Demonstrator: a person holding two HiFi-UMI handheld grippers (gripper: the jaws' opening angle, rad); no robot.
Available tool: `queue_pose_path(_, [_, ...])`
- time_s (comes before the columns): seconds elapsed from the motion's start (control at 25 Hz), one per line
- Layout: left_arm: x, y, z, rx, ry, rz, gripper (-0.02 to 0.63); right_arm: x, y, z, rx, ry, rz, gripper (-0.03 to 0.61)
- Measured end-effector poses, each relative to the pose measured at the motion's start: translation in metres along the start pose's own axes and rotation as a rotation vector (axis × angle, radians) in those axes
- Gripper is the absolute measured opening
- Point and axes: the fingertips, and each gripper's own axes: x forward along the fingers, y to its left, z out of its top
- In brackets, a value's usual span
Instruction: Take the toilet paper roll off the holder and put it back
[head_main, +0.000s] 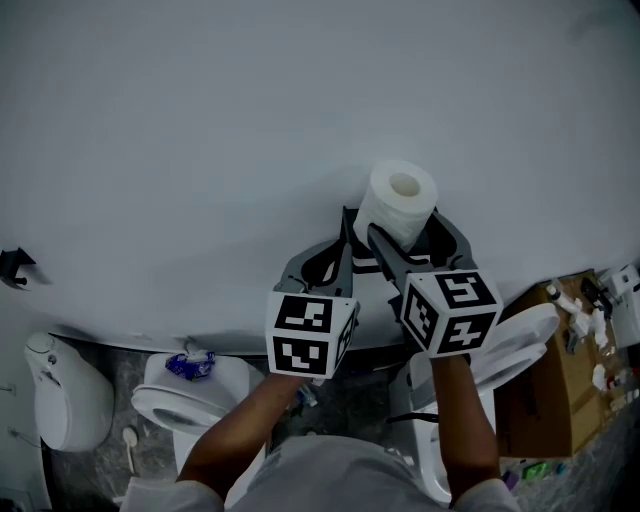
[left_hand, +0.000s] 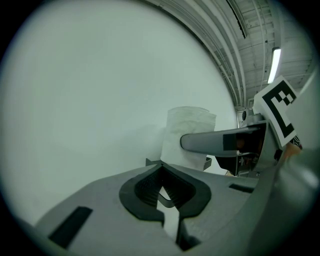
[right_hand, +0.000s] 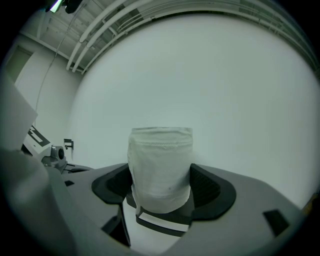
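A white toilet paper roll (head_main: 402, 196) stands upright against the white wall, its core hole facing up. My right gripper (head_main: 410, 234) is shut on it, with a dark pad on each side of the roll (right_hand: 160, 160). Just under the roll lies a dark holder bracket (right_hand: 161, 223); whether the roll touches it is unclear. My left gripper (head_main: 344, 228) sits just left of the roll, shut, with nothing in it. In the left gripper view its tips (left_hand: 160, 169) meet in front of the roll (left_hand: 189, 134), and the right gripper's finger (left_hand: 210, 141) crosses the roll.
Below are a white toilet (head_main: 190, 395) with a blue item on its tank, a white fixture (head_main: 60, 400) at far left, and another toilet (head_main: 515, 345) at right. A cardboard box (head_main: 560, 395) with bottles stands at far right. A black hook (head_main: 15, 266) is on the wall.
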Motion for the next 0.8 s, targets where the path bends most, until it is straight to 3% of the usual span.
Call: queue_pose_path(0.8, [0.003, 0.014, -0.005, -0.024, 0.005, 0.003, 0.005, 0.025, -0.003, -0.016, 0.008, 0.080, -0.020, 0.356])
